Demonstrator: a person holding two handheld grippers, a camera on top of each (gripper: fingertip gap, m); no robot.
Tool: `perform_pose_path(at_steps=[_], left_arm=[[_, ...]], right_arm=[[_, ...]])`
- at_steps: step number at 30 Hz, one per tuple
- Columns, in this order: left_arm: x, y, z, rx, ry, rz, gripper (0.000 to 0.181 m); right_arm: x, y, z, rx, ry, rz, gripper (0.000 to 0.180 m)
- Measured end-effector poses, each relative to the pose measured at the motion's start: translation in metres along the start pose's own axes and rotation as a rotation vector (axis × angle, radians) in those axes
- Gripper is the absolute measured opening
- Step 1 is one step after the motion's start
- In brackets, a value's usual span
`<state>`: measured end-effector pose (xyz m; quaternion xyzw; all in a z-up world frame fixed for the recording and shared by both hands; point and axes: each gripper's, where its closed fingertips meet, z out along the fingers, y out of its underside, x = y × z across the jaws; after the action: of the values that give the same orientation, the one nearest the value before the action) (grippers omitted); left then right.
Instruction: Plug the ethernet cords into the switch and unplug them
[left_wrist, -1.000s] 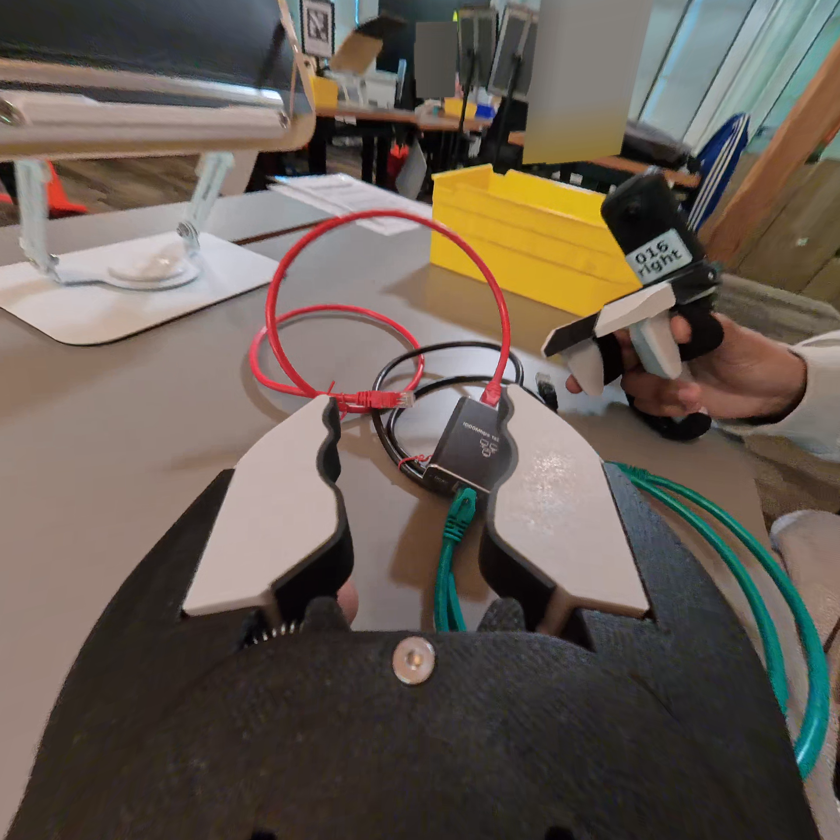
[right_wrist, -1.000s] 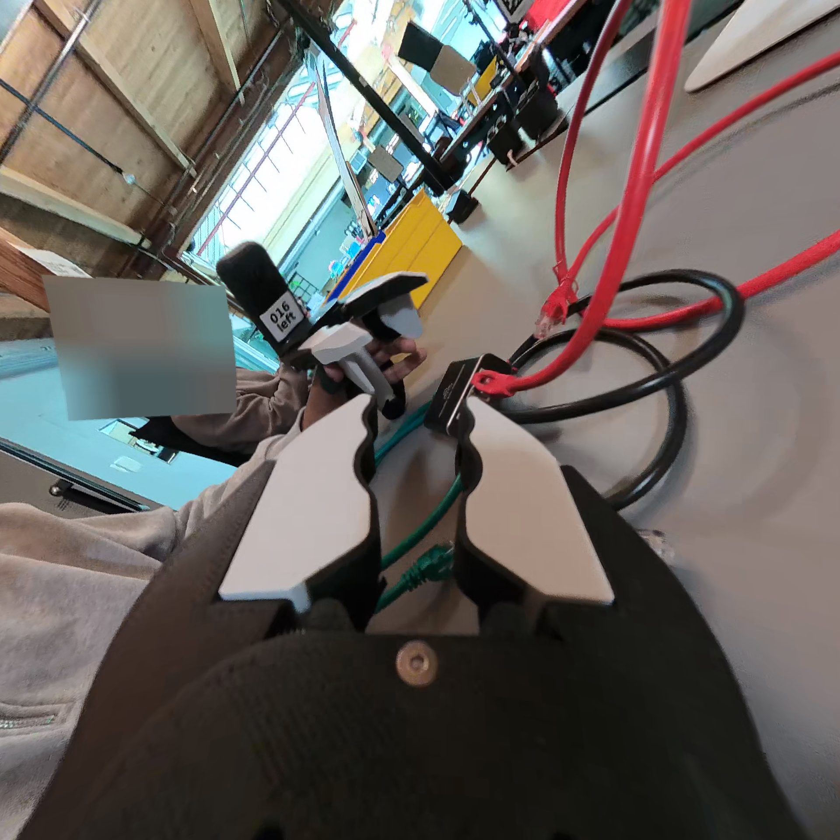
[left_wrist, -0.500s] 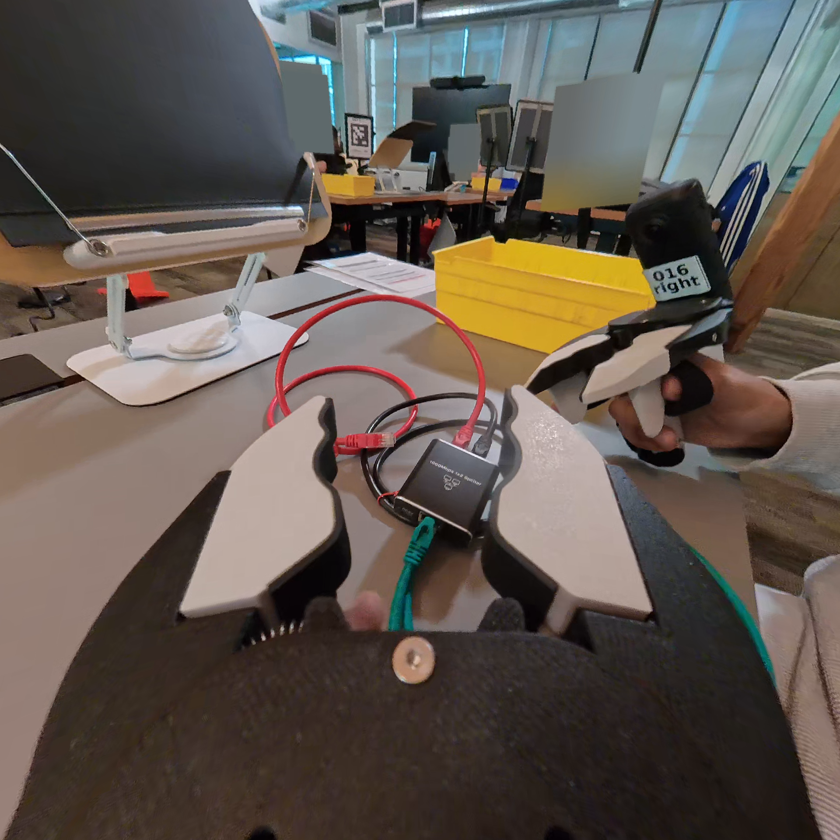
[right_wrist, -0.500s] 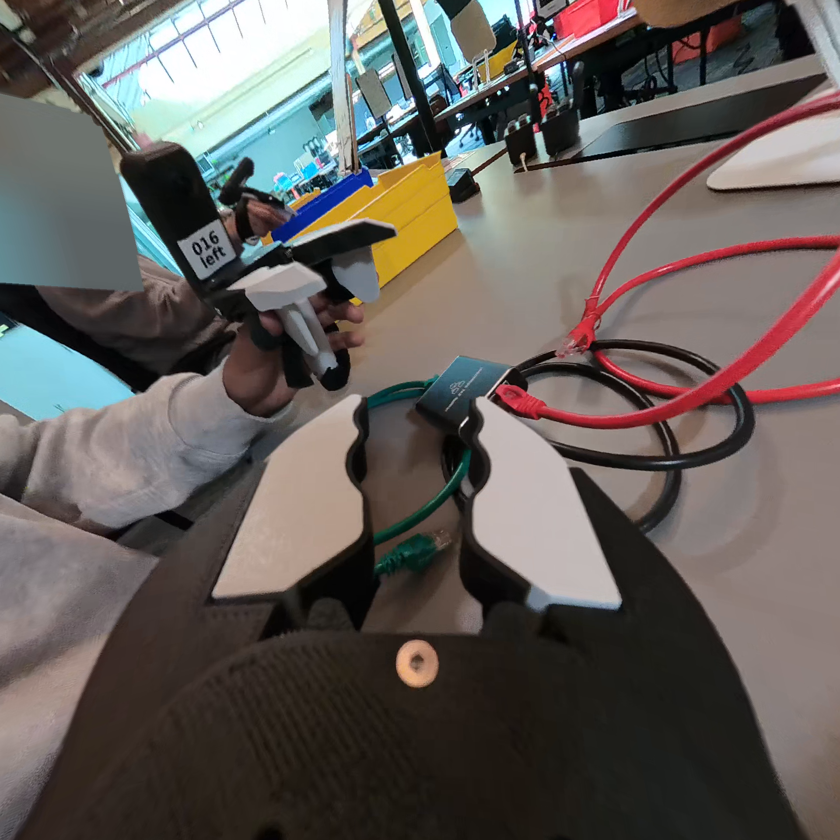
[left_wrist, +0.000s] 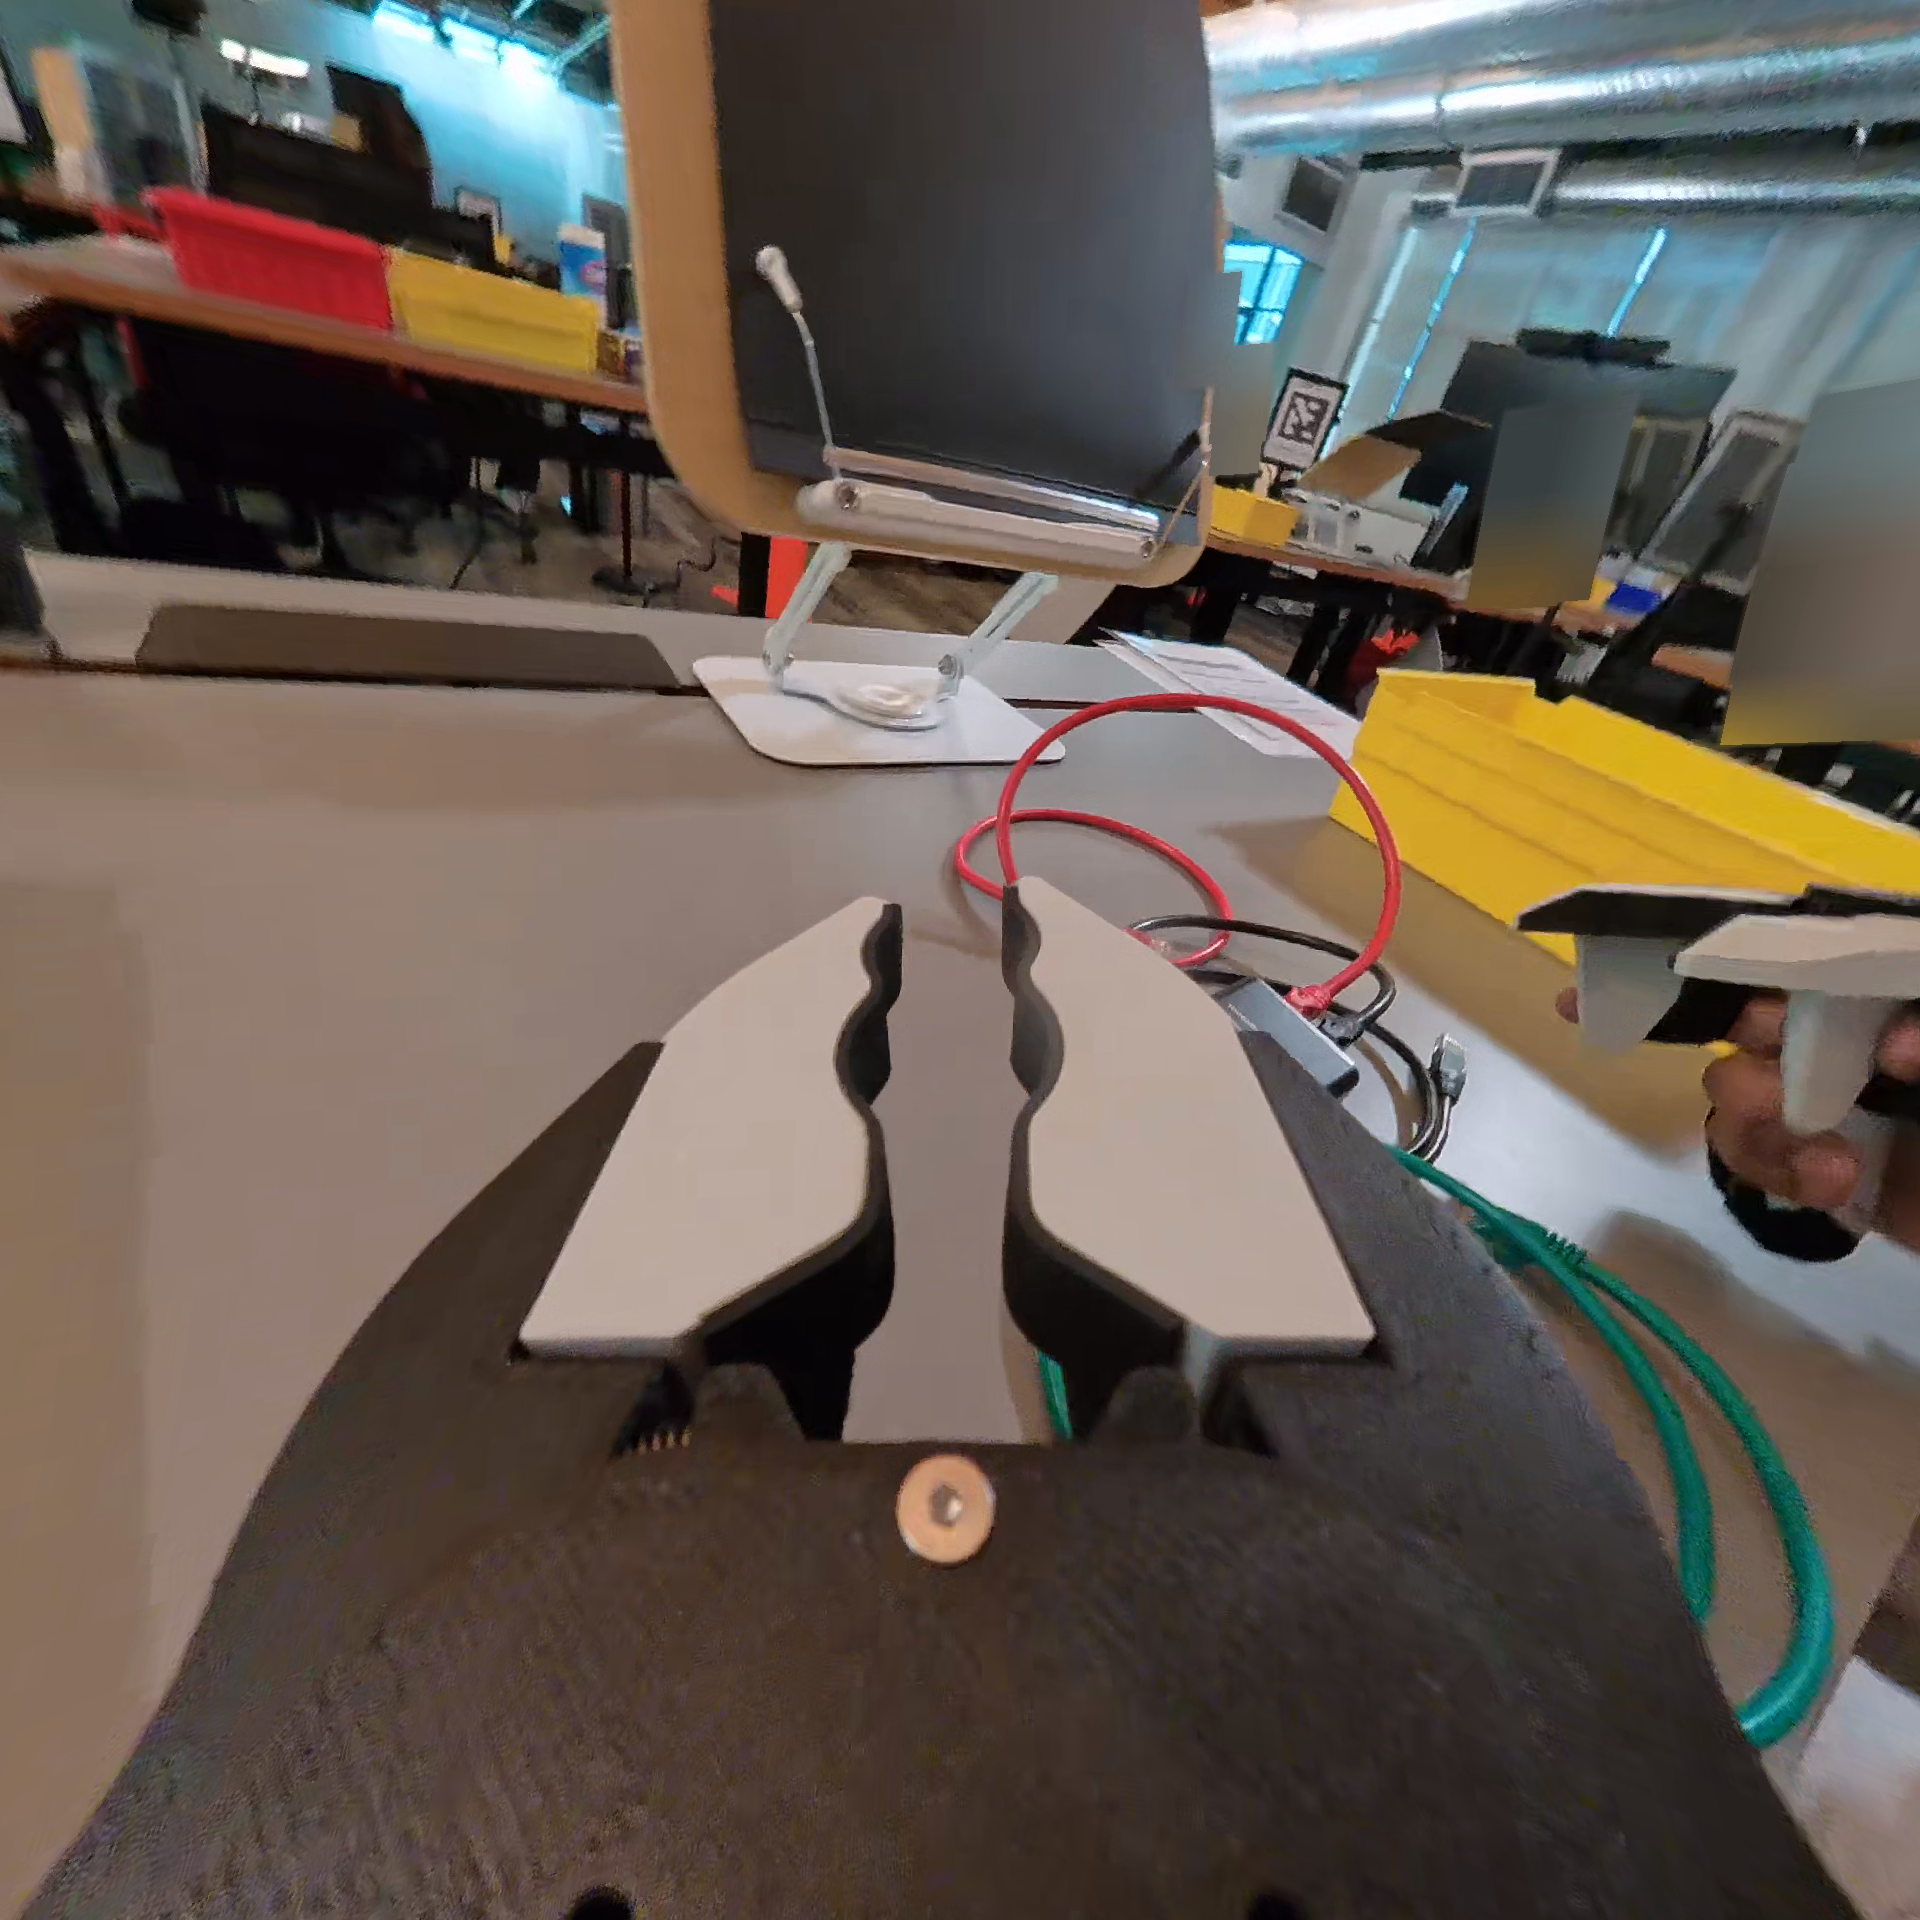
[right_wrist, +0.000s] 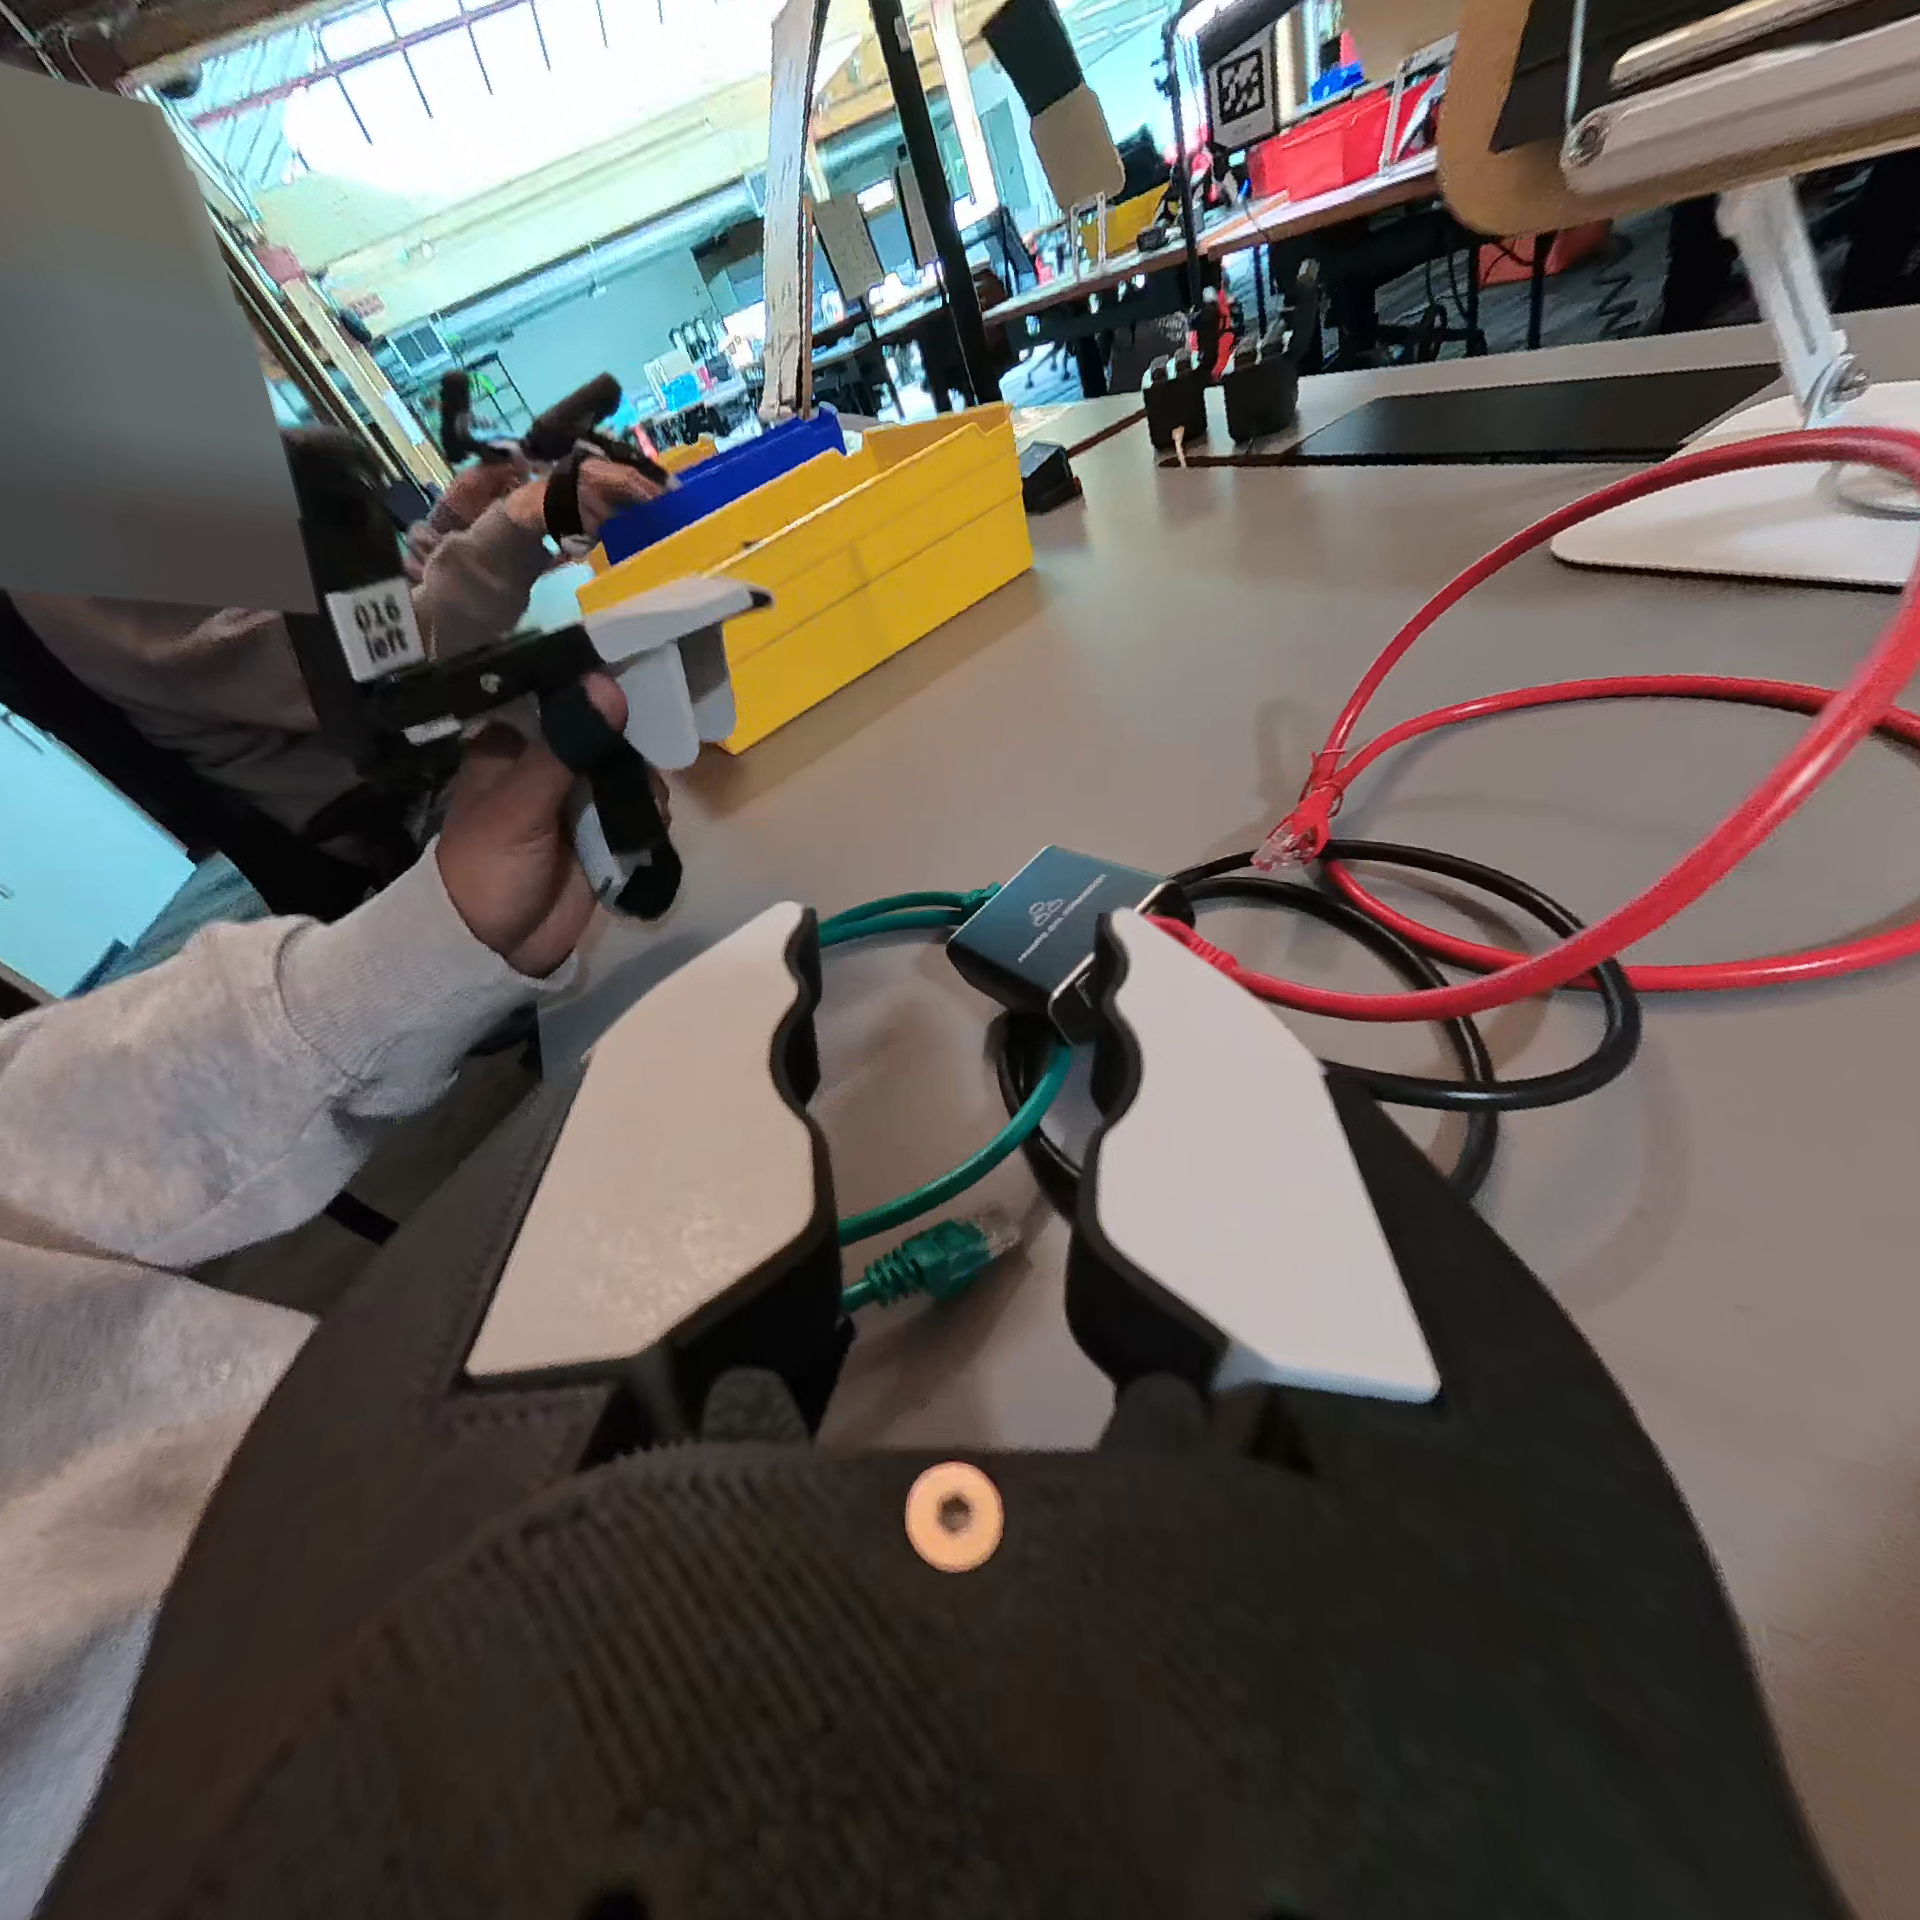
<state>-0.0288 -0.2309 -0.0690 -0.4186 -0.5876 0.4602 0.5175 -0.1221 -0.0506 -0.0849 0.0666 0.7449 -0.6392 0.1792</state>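
Note:
A small black switch (right_wrist: 1060, 935) lies on the grey table, inside a coil of black cable (right_wrist: 1558, 1039). A red cord (right_wrist: 1455, 987) is plugged into its near right side; the cord's other plug (right_wrist: 1294, 836) lies loose. A green cord (right_wrist: 914, 914) enters the switch's far left side; its other plug (right_wrist: 951, 1252) lies loose on the table between my right fingers. My right gripper (right_wrist: 956, 920) is open and empty, its tips just short of the switch. My left gripper (left_wrist: 948, 904) holds nothing, its jaws a narrow gap apart, and points left of the switch (left_wrist: 1288, 1029).
A yellow bin (left_wrist: 1558, 790) stands at the back right, with a blue bin (right_wrist: 727, 478) behind it. A laptop stand (left_wrist: 883, 707) with a raised board stands at the back. The green cord loops (left_wrist: 1714, 1455) off the near right edge. A person's hand holds each gripper.
My left gripper has swung left, off the switch, and its jaws have narrowed. My right gripper has levelled out and opened wider, close to the switch. The cords and switch have not moved.

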Motion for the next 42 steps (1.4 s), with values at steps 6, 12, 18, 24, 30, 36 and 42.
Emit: perform_pose_path(at_steps=[6, 12, 18, 24, 30, 36, 42], left_arm=[[-0.001, -0.024, 0.008, 0.106, 0.038, -0.112, 0.023], [0.021, -0.024, 0.000, 0.147, 0.102, -0.029, 0.013], [0.028, -0.027, -0.005, 0.132, 0.180, -0.039, 0.011], [0.016, -0.023, -0.001, 0.154, 0.225, -0.223, 0.014], [0.008, -0.019, 0.000, 0.137, 0.192, -0.203, 0.015], [0.007, -0.012, 0.008, 0.128, 0.208, -0.271, 0.016], [0.016, -0.006, 0.015, 0.101, 0.248, -0.310, 0.018]], right_arm=[[0.015, -0.001, -0.001, 0.008, 0.031, 0.020, 0.064], [0.028, 0.018, 0.008, -0.123, 0.165, -0.171, 0.093], [0.024, 0.023, 0.031, -0.199, 0.250, -0.351, 0.135], [0.037, 0.030, 0.065, -0.602, 0.241, -0.672, 0.147], [0.066, 0.075, 0.071, -1.067, 0.095, -0.498, 0.147], [0.072, 0.090, 0.074, -0.944, 0.025, -0.433, 0.147], [0.069, 0.084, 0.071, -0.846, 0.027, -0.419, 0.121]])
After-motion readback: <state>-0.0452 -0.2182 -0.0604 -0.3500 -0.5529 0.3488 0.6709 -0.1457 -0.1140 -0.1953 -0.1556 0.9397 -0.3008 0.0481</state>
